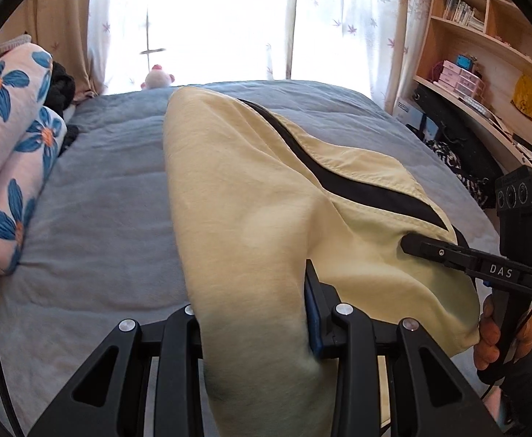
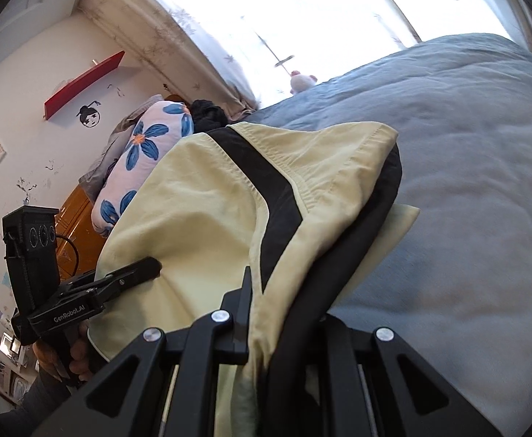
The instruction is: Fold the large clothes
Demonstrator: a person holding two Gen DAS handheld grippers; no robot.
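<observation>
garment [image 1: 251,196] pinched by left hand-held gripper [image 1: 255,313] | over bed [image 1: 113,189]

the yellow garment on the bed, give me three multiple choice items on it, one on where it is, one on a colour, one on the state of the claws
1. Where does the far end of the yellow garment rest?
A. on the blue bedspread
B. on the wooden shelf
C. on the floral bedding roll

2. What colour is the stripe across the garment?
A. red
B. black
C. white

3. What are the two claws doing?
A. both open, clear of the cloth
B. only the left one grips cloth
C. each is shut on the garment

Key: 1 A, the cloth stretches out over the blue bedspread, apart from the floral bedding roll. 2 B, the black stripe runs across the pale yellow fabric. 3 C, fabric is pinched in the left claw in its own view, and in the right claw in its own.
</observation>
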